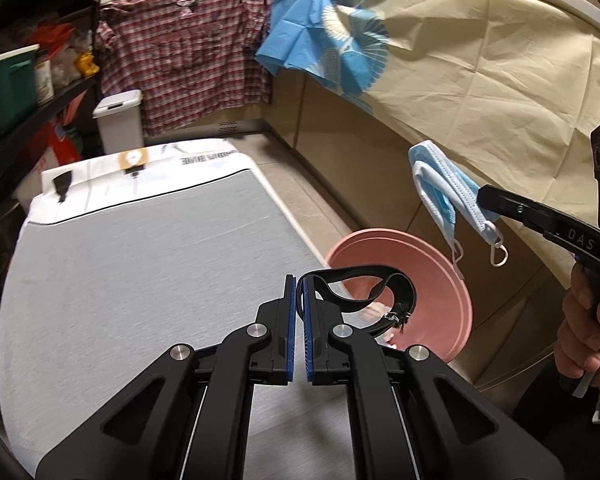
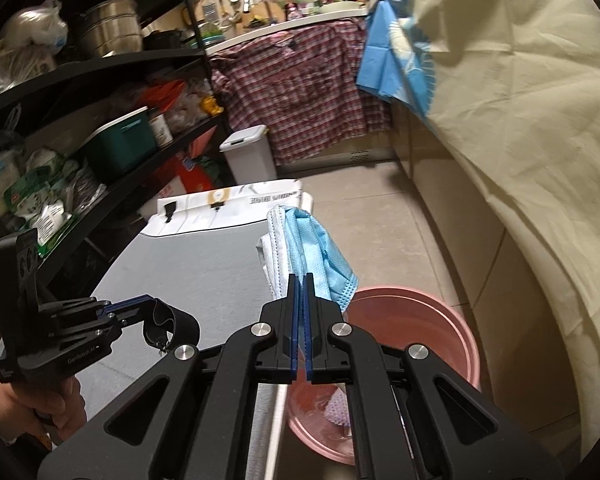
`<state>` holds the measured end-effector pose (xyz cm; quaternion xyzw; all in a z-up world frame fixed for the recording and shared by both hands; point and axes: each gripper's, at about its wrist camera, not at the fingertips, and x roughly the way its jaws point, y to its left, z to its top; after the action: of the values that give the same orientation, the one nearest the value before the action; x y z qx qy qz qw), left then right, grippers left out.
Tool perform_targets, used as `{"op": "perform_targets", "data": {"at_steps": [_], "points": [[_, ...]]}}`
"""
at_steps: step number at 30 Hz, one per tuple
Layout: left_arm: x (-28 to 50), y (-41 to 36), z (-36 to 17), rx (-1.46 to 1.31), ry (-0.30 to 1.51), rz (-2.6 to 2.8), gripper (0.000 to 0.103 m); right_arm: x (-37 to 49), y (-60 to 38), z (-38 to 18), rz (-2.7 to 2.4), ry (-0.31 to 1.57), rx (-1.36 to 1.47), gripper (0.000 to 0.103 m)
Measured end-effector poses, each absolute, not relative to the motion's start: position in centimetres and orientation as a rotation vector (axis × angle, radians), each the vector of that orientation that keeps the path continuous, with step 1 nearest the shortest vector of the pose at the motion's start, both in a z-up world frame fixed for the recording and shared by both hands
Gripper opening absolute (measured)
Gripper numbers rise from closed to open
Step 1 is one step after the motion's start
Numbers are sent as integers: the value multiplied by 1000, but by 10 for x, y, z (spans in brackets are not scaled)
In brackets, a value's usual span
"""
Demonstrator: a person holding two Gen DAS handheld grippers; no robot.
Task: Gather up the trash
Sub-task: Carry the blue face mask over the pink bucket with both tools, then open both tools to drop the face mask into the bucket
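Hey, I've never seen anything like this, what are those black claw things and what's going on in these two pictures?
Those are tools a person holds, one per hand, each with a camera looking along its two fingers. One picture comes from the left tool, the other from the right.

The left hand-held gripper is shut on a black strap. The right hand-held gripper is shut on a blue face mask.

Both hang near a pink bucket standing on the floor beside a grey table; some scraps already lie in the bucket. The person seems to be gathering trash into it.
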<state>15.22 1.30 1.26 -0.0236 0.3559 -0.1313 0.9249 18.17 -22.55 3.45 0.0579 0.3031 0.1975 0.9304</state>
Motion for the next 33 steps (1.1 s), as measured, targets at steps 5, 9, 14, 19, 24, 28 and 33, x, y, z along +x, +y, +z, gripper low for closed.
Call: {"op": "perform_targets", "data": {"at_steps": [5, 9, 14, 19, 24, 28, 33], "points": [[163, -16, 12, -29, 738, -303, 3, 185, -238, 32, 337, 635, 108, 2], [173, -39, 9, -9, 753, -326, 3, 187, -245, 30, 305, 644, 105, 2], [185, -69, 4, 6, 772, -384, 4, 192, -249, 26, 283, 657, 111, 3], [181, -87, 4, 37, 754, -419, 30, 199, -257, 19, 245, 690, 137, 13], [173, -76, 2, 33, 754, -404, 30, 199, -260, 19, 225, 685, 152, 36], [158, -59, 10, 9, 730, -367, 30, 188, -263, 23, 221, 666, 164, 39], [124, -41, 26, -35, 672, -296, 45, 155, -267, 31, 209, 614, 178, 53]]}}
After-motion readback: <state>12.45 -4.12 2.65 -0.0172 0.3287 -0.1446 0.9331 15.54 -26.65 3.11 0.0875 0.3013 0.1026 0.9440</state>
